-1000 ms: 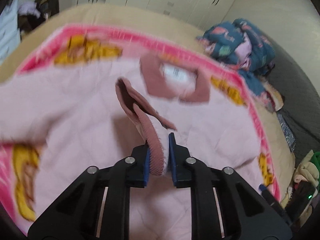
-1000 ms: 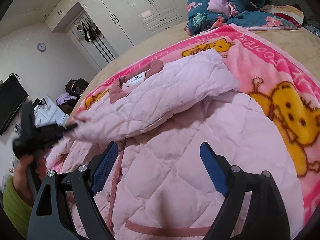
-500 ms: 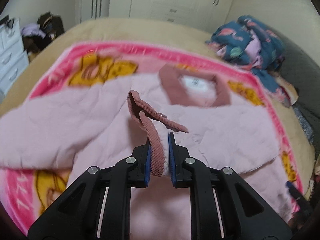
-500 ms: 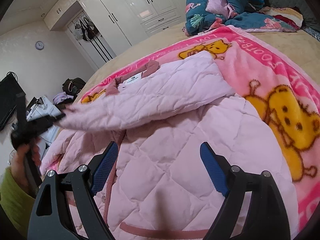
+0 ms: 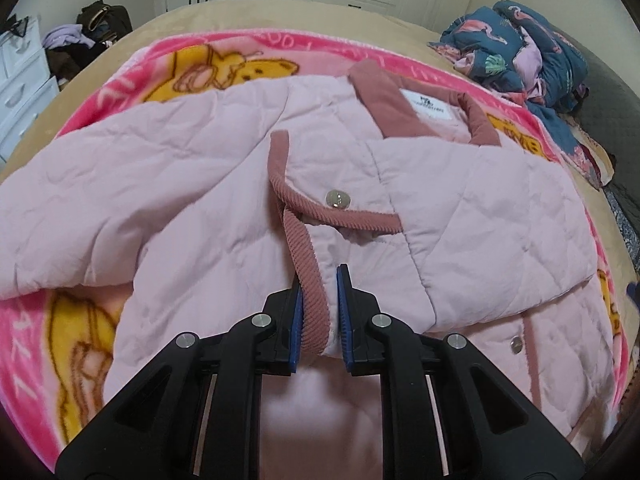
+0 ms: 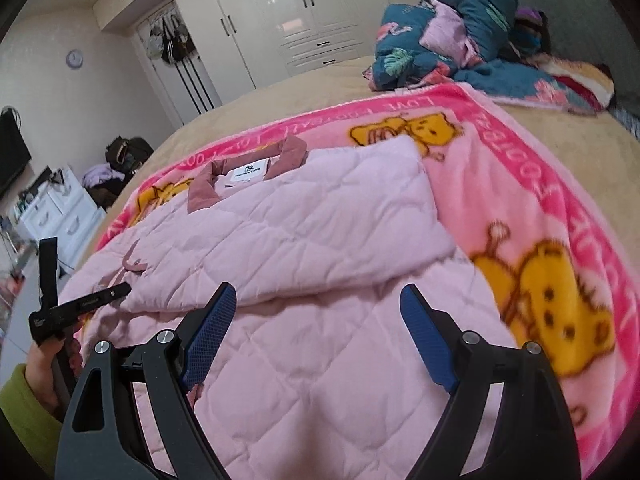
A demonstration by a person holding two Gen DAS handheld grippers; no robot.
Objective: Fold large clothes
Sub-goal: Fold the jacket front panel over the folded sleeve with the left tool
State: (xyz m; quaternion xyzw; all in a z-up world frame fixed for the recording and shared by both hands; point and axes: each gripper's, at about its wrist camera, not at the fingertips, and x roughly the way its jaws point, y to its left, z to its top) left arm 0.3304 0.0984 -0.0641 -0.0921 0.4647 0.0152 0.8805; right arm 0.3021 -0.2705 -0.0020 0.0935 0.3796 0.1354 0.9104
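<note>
Jacket (image 5: 200,184) on blanket (image 5: 72,340), cuff (image 5: 310,276) pinched.
Left wrist: left gripper (image 5: 319,280) clamps the corduroy cuff over the jacket's front; soft, light quilting should drape, so hold firm trim. Right wrist: right gripper (image 6: 316,312) hangs released, empty, above the lower jacket.

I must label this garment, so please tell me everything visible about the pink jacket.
The pink jacket looks quilted and padded, pale pink, with dusty-rose corduroy collar, edging and metal snaps. It lies face up on the cartoon blanket, one sleeve folded across its chest. The left gripper is shut on that sleeve's cuff.
</note>
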